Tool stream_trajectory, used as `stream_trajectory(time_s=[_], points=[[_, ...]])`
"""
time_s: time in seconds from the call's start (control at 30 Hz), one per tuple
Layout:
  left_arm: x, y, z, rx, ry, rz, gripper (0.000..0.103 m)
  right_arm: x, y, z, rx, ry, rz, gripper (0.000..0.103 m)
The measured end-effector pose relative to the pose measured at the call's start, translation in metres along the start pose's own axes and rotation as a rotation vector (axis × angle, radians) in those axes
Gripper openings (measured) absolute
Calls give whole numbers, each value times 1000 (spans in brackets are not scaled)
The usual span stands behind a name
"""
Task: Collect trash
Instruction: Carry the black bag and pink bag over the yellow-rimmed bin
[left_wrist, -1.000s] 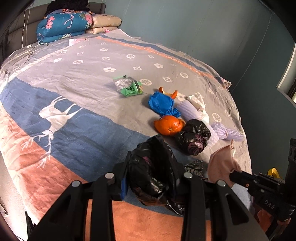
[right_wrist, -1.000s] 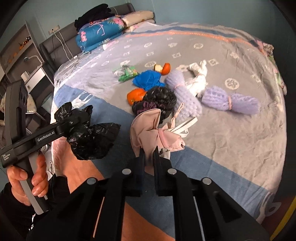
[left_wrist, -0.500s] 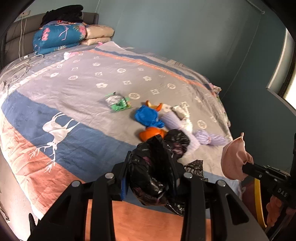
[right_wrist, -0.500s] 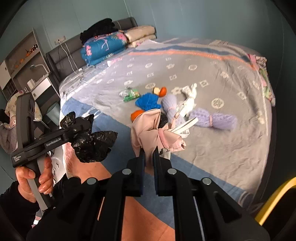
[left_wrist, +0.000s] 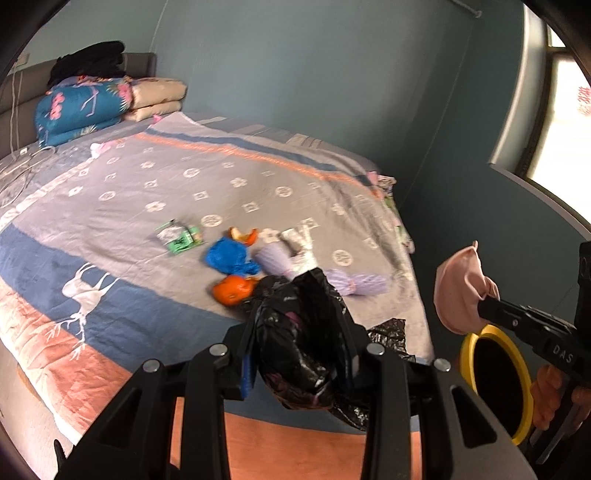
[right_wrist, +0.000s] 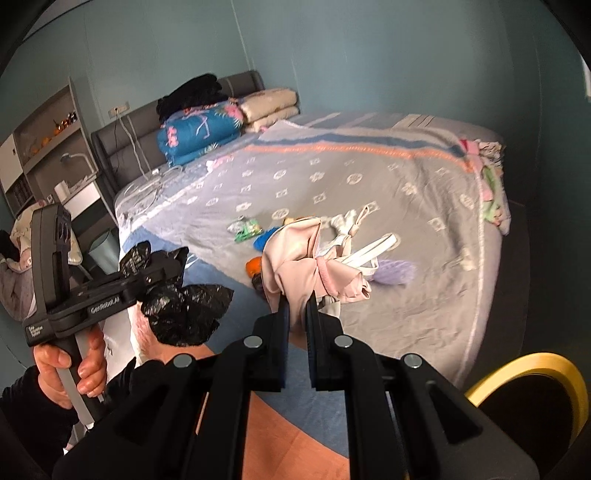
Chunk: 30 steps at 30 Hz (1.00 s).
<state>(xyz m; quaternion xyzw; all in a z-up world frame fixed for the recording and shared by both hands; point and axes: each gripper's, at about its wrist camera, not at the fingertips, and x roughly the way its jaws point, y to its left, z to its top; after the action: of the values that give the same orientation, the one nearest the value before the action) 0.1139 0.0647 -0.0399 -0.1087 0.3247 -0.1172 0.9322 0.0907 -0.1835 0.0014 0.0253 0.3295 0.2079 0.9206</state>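
My left gripper is shut on a crumpled black plastic bag, held above the bed's foot; it also shows in the right wrist view. My right gripper is shut on a pink cloth item with white straps, seen in the left wrist view just above a yellow-rimmed bin. More trash lies on the bed: a green wrapper, a blue bag, an orange bag, orange peel and purple mesh bundles.
The yellow-rimmed bin also shows at the lower right of the right wrist view. Folded quilts and pillows are stacked at the headboard. A shelf and bedside table stand to the left. Another black bag lies on the bed's corner.
Both grippers have lifted and pulled back from the bed with their loads. The pink cloth has come up off the bed and over to the yellow-rimmed bin, which has come into view.
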Motion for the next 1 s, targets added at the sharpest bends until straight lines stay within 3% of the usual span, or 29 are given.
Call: stream_trajectory(time_s=[0.4, 0.8, 1.0], points=[[-10, -77, 4, 85, 26, -159, 32, -76, -42, 5, 47, -115, -76, 8], [-3, -150, -1, 180, 51, -296, 32, -133, -91, -9, 122, -160, -175, 8], [7, -190, -9, 247, 89, -349, 32, -144, -110, -17, 168, -139, -225, 8]])
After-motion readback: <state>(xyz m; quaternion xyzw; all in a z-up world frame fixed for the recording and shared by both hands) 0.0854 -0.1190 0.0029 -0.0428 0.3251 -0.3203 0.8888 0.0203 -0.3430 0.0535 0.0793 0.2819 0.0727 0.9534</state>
